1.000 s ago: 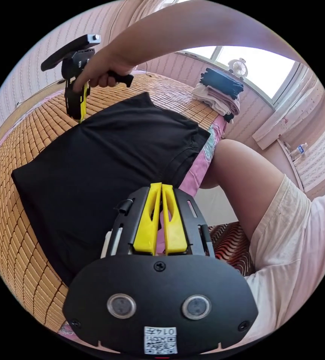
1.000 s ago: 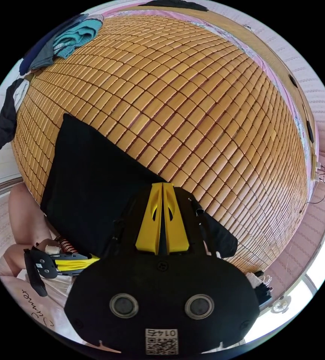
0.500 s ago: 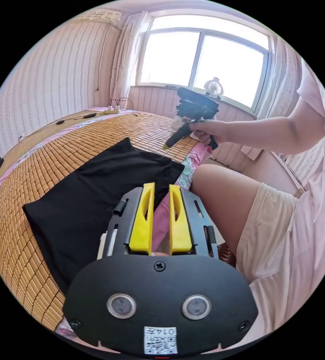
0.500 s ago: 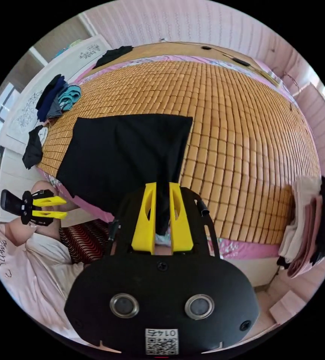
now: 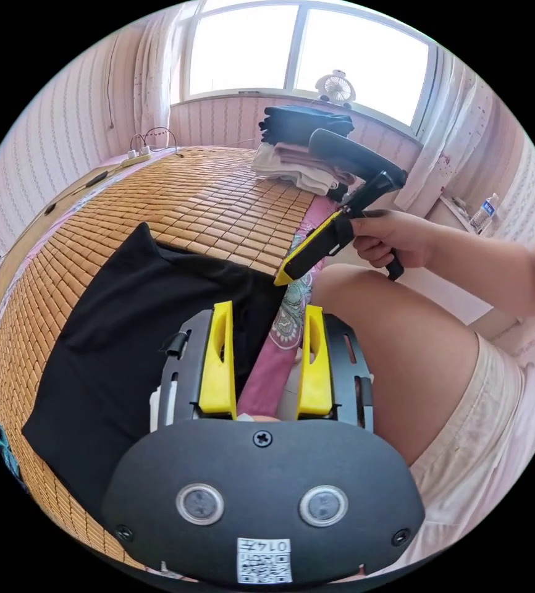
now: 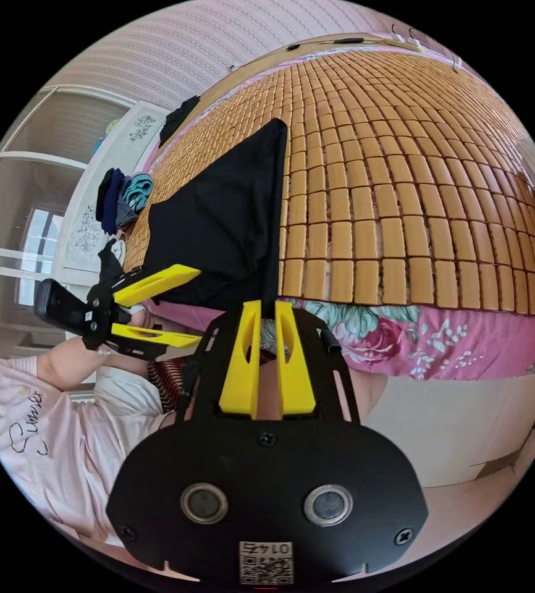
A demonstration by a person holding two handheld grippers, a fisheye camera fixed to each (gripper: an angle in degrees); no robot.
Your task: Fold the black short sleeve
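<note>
Black short sleeve [image 5: 138, 333] folded flat on bamboo mat [image 5: 218, 204], at bed edge. Left gripper [image 5: 266, 309] jaws wide apart, empty. Right gripper [image 6: 267, 306] jaws slightly parted, apparently holding nothing

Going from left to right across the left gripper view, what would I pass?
Bamboo mat → black short sleeve → left gripper → right gripper → person's hand → water bottle.

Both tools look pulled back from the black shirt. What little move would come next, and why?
Probably bring the open left tool forward onto the black shirt's near edge; the shirt lies flat on the bamboo mat, and neither tool grips it.
</note>
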